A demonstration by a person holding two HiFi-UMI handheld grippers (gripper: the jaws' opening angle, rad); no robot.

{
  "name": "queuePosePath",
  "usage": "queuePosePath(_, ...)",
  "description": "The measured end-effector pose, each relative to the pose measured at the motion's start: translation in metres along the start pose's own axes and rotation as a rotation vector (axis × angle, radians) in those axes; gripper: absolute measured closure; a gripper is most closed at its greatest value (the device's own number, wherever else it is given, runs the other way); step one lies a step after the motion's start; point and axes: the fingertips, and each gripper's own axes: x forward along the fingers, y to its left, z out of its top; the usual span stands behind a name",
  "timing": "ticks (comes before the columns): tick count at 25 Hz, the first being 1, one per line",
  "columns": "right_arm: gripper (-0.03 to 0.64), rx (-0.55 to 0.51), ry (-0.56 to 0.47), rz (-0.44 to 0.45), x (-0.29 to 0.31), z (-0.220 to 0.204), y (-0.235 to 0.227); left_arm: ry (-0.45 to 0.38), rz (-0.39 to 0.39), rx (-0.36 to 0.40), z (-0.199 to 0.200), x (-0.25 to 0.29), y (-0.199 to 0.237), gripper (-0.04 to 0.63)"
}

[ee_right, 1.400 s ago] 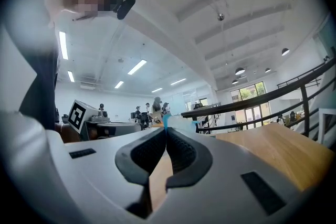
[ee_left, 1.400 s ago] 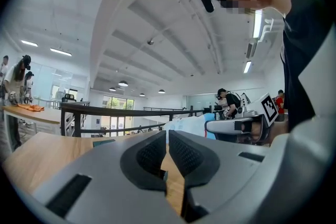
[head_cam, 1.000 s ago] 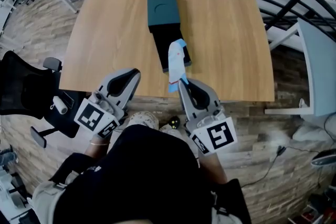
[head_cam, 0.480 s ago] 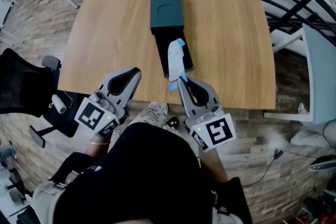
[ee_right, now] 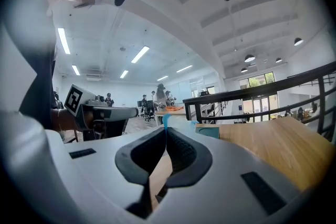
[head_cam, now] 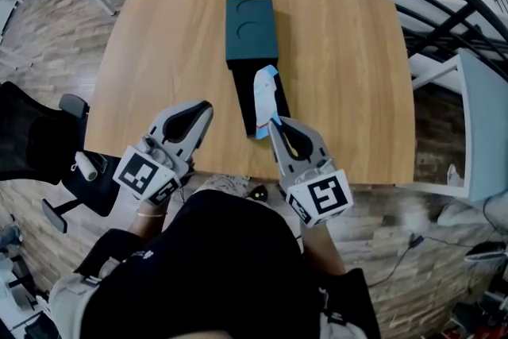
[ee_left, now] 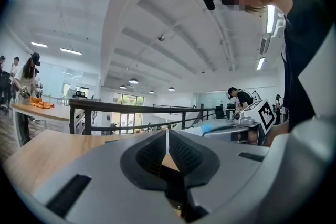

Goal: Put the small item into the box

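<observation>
The right gripper [head_cam: 275, 123] is clamped on the small item [head_cam: 266, 95], a thin blue-and-white packet that shows over the open black part of the box [head_cam: 252, 32] on the table [head_cam: 349, 75]; the left gripper [head_cam: 203, 109] is closed on nothing at the near table edge.

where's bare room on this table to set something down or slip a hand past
Bare wood spans both sides of the box: left out to the table edge, and right likewise. A thinner strip lies beyond it. Crowded: the near middle, where the right tool holds the small item over the box.
</observation>
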Motion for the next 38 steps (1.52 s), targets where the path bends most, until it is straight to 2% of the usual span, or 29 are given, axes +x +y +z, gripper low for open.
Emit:
queuePosePath(11, 0.594, 0.005, 0.101, 0.021, 0.045, -0.038, -0.022, 0.016, 0.053, -0.032, -0.017, 0.010, 0.042, 0.571)
queuePosePath(16, 0.594, -0.008, 0.151, 0.038, 0.056, -0.052, -0.028, 0.023, 0.071, -0.051, -0.020, 0.013, 0.048, 0.571)
queuePosePath(23, 0.594, -0.063, 0.239, 0.040, 0.071, -0.079, -0.041, 0.063, 0.115, -0.068, -0.032, 0.008, 0.057, 0.571)
queuePosePath(38, 0.594, -0.186, 0.409, 0.060, 0.098, -0.118, -0.036, 0.046, 0.153, -0.073, -0.029, -0.001, 0.082, 0.571)
